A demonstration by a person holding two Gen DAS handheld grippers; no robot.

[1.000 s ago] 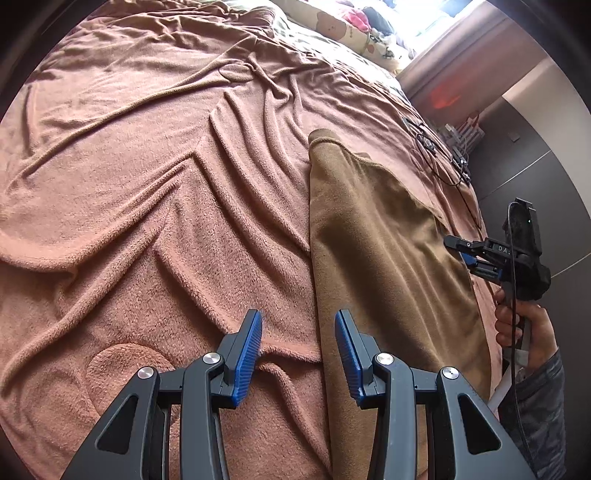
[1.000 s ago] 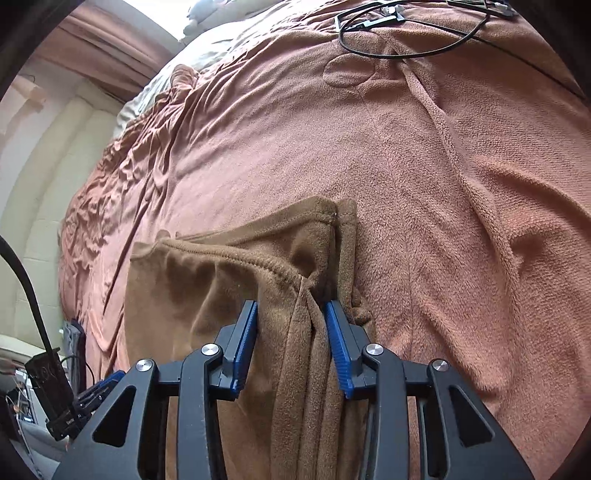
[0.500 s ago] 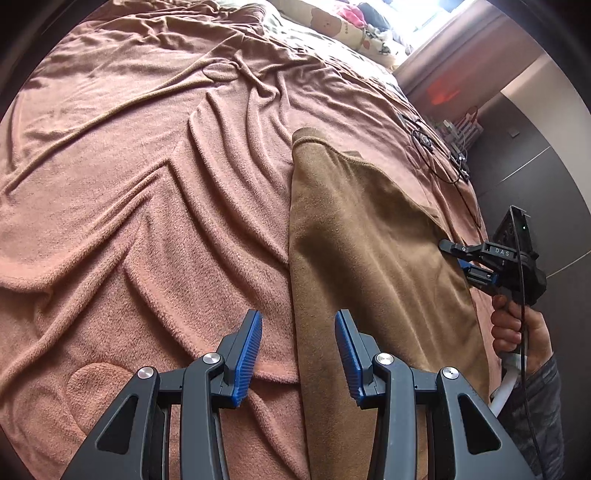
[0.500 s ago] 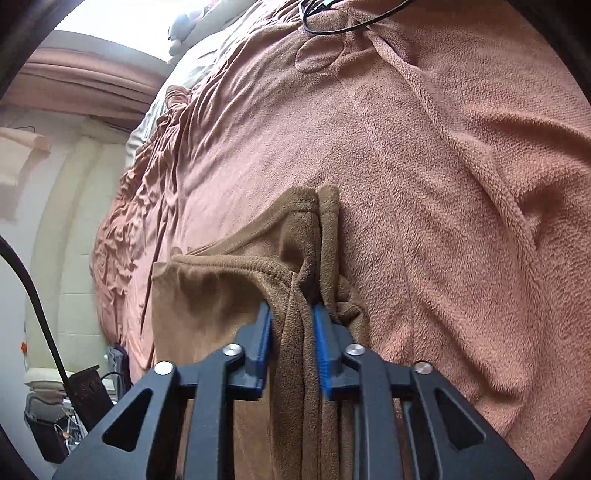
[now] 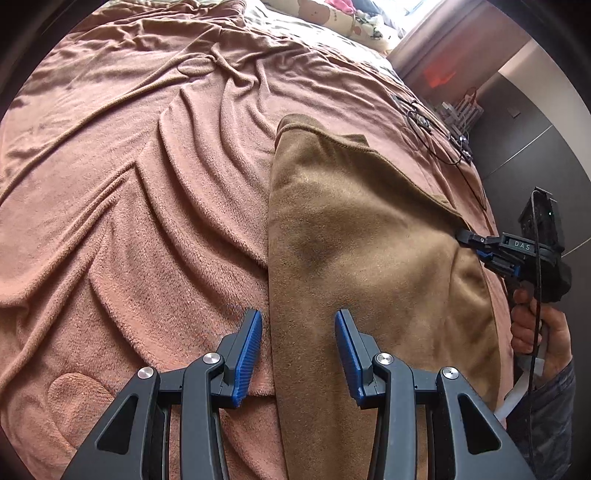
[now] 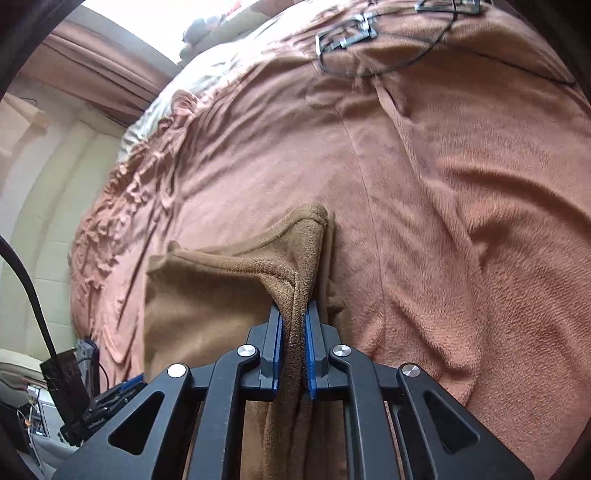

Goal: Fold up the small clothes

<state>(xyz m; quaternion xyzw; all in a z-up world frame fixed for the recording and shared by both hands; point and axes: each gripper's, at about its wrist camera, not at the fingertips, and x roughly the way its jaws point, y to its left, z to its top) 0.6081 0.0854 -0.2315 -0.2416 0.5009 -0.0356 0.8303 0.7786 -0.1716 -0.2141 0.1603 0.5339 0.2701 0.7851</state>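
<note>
A brown fleece garment (image 5: 354, 236) lies flat on the pink bed blanket (image 5: 129, 192), its left edge running straight toward me. My left gripper (image 5: 298, 354) is open, its blue pads straddling that left edge just above the cloth. My right gripper (image 6: 293, 354) is shut on a bunched fold of the brown garment (image 6: 207, 295) at its right edge and lifts it slightly. The right gripper also shows in the left wrist view (image 5: 480, 243), pinching the garment's right edge.
A black cable and small metal items (image 6: 354, 33) lie on the blanket beyond the garment. Pillows (image 5: 332, 14) are at the head of the bed. Dark cabinet fronts (image 5: 535, 147) stand along the bed's right side.
My right gripper has closed on the garment's bunched right edge and raised it. My left gripper has shifted right so its open jaws now straddle the garment's left edge.
</note>
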